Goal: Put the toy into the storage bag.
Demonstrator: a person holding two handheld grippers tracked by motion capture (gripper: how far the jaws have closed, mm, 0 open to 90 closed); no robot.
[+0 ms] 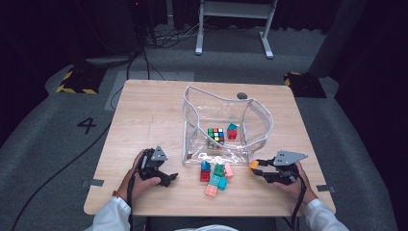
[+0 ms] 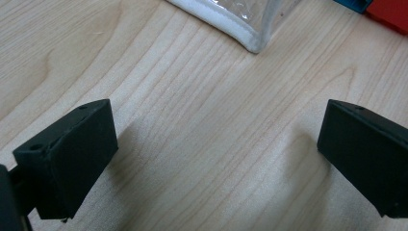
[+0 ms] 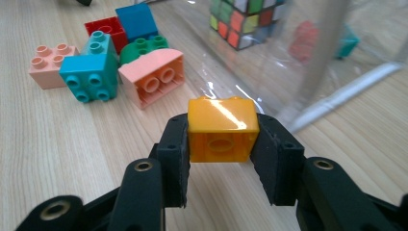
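My right gripper point(image 3: 221, 139) is shut on an orange toy brick point(image 3: 220, 126), pressed between both pads; from above the orange toy brick point(image 1: 253, 164) shows at the tip of the right gripper point(image 1: 255, 167), just right of the clear bag's front corner. A pile of loose bricks point(image 1: 215, 176) in red, blue, green, teal and pink lies in front of the clear plastic bag point(image 1: 262, 126). Inside the bag sit a colour cube point(image 1: 216, 135) and a red-and-teal brick point(image 1: 232, 131). My left gripper point(image 1: 168, 177) rests open on the table, left of the pile; its jaws point(image 2: 216, 154) stand wide over bare wood.
The wooden table point(image 1: 149, 110) has free room on its left half and behind the bag. A dark round spot point(image 1: 242, 96) marks the far edge. A corner of the bag point(image 2: 250, 38) lies just ahead of the left jaws.
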